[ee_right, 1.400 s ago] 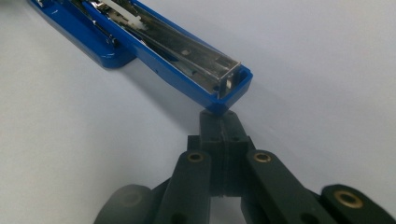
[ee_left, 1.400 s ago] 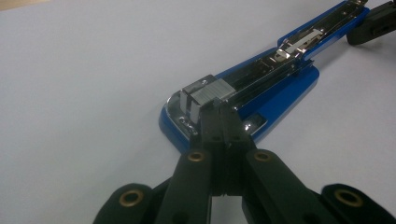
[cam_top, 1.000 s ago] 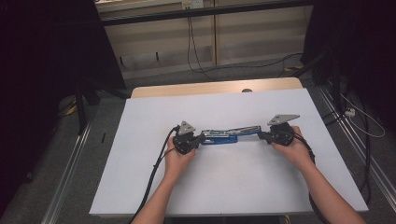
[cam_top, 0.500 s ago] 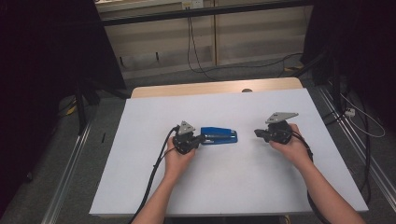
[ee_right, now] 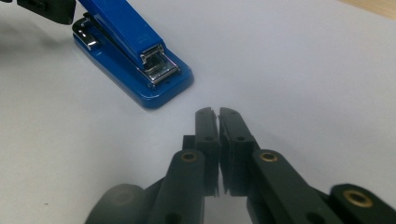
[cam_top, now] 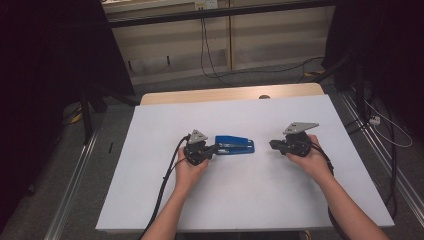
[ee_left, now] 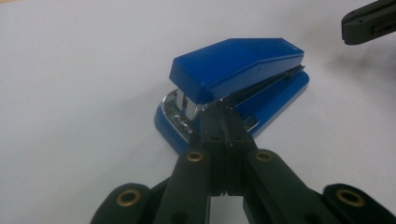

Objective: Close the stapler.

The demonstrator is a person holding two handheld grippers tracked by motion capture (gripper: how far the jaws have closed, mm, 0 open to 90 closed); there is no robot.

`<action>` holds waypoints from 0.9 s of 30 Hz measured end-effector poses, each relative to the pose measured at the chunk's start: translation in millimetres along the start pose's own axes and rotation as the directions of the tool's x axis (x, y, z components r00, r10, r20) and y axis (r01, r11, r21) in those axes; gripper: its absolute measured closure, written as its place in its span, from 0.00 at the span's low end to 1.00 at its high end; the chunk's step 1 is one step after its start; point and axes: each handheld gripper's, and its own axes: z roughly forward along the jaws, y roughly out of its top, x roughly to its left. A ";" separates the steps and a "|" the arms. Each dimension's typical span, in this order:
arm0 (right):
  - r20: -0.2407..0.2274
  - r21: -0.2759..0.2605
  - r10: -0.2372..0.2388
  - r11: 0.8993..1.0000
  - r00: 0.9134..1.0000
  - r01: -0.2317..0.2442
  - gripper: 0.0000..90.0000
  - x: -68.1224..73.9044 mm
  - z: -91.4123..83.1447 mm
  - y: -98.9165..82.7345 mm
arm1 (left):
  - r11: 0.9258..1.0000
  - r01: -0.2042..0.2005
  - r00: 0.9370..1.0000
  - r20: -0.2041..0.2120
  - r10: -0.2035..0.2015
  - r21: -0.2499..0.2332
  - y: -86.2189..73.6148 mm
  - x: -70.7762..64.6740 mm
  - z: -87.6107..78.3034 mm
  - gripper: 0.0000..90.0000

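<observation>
Withdrawing rightward, the right tool (cam_top: 274,144) is now sitting well apart from the glossy blue plastic stapler with chrome inner parts (cam_top: 235,145), its jaws pressed together on nothing. That stapler, stretched open a second ago, is lying folded shut on the white surface (cam_top: 250,200). Meanwhile the left tool (ee_left: 223,112) is staying at its rear end, jaws closed narrow against the hinge. Judging by this, a closing step is finishing; releasing comes next.

A white sheet (cam_top: 260,200) covered the table (cam_top: 225,94) mid-frame; cables (cam_top: 205,45) hung at top centre, more cables (cam_top: 385,135) lay far right.
</observation>
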 end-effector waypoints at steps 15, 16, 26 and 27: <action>-0.020 -0.039 0.019 0.999 1.000 -0.020 0.59 20.0 -5.9 -2.3 | 0.999 0.038 0.999 0.016 -0.038 -0.008 1.0 -2.5 -25.1 0.57; -0.022 -0.041 0.023 0.999 1.000 -0.024 0.57 20.6 -7.0 -3.1 | 0.999 0.041 0.999 0.019 -0.041 -0.012 0.6 -3.2 -26.8 0.53; -0.008 -0.051 0.050 0.997 0.999 -0.051 0.42 24.7 -22.4 -18.5 | 0.999 0.035 0.999 0.018 -0.035 -0.015 -3.0 -3.0 -41.4 0.39; -0.008 -0.051 0.052 0.997 0.999 -0.052 0.42 25.4 -23.8 -19.9 | 0.999 0.040 0.999 0.016 -0.040 -0.025 -3.5 -3.5 -42.8 0.37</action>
